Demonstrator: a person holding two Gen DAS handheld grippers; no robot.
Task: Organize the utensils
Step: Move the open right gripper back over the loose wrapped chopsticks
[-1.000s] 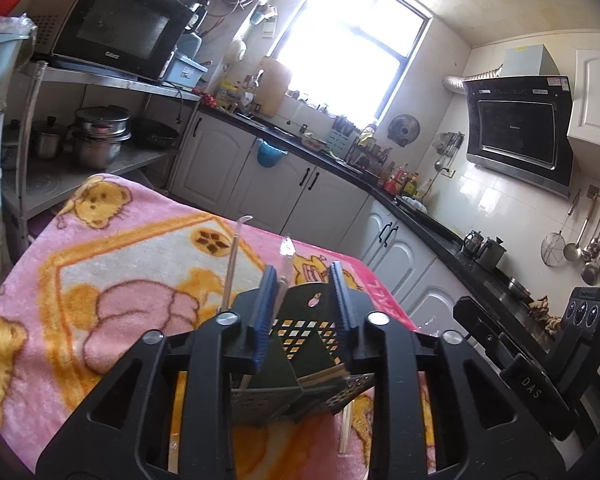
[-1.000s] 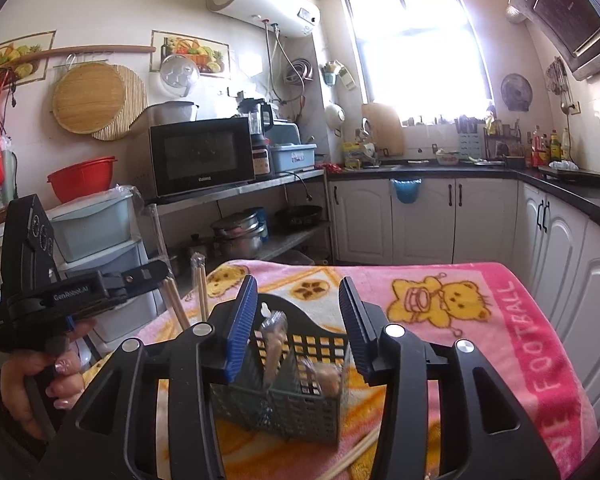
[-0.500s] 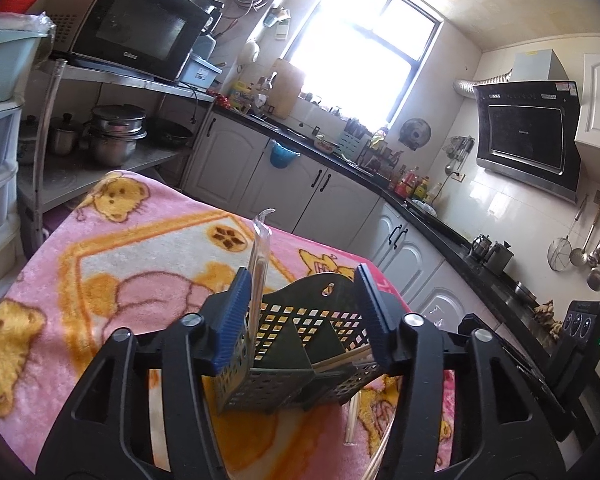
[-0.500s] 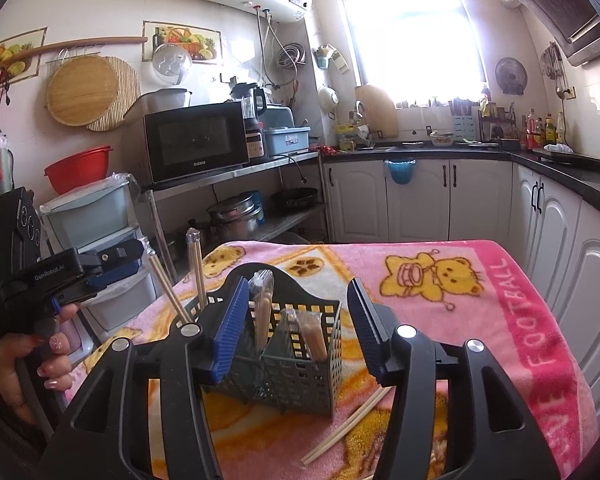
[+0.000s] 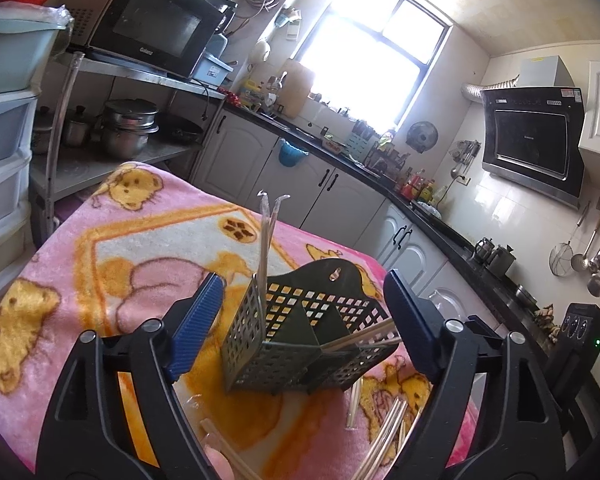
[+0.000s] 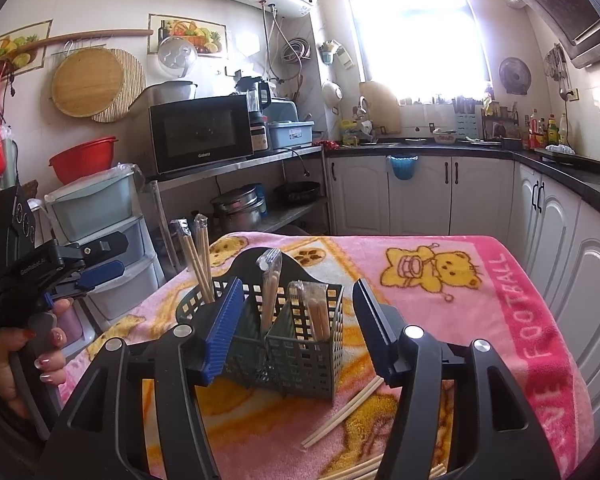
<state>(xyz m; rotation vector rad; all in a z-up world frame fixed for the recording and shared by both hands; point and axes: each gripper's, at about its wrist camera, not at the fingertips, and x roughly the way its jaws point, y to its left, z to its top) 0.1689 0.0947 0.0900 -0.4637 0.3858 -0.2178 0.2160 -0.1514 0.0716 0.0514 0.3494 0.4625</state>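
A dark green mesh basket (image 6: 300,356) with several compartments stands on the pink bear blanket (image 6: 480,300). Bare chopsticks (image 6: 198,256) stick out of its far left compartment, and plastic-wrapped utensils (image 6: 270,280) stand in the nearer ones. My left gripper (image 5: 302,322) faces the basket (image 5: 300,340) with its jaws opening and nothing between the pads; the wrapped chopsticks (image 5: 266,240) stand free just ahead. In the right wrist view the left gripper (image 6: 104,258) sits left of the basket, apart from it. My right gripper (image 6: 300,330) is opening around the basket's near side, pads not pressing.
Loose chopsticks (image 6: 344,412) lie on the blanket in front of the basket, and more (image 5: 384,436) lie by the left gripper. A steel shelf (image 6: 240,164) with a microwave and pots stands behind, plastic drawers (image 6: 100,240) at the left, and white cabinets (image 6: 440,192) beyond.
My left gripper let go of the wrapped chopsticks, which now stand in the basket, and its jaws spread wide as it drew back a little. The right jaws widened slightly.
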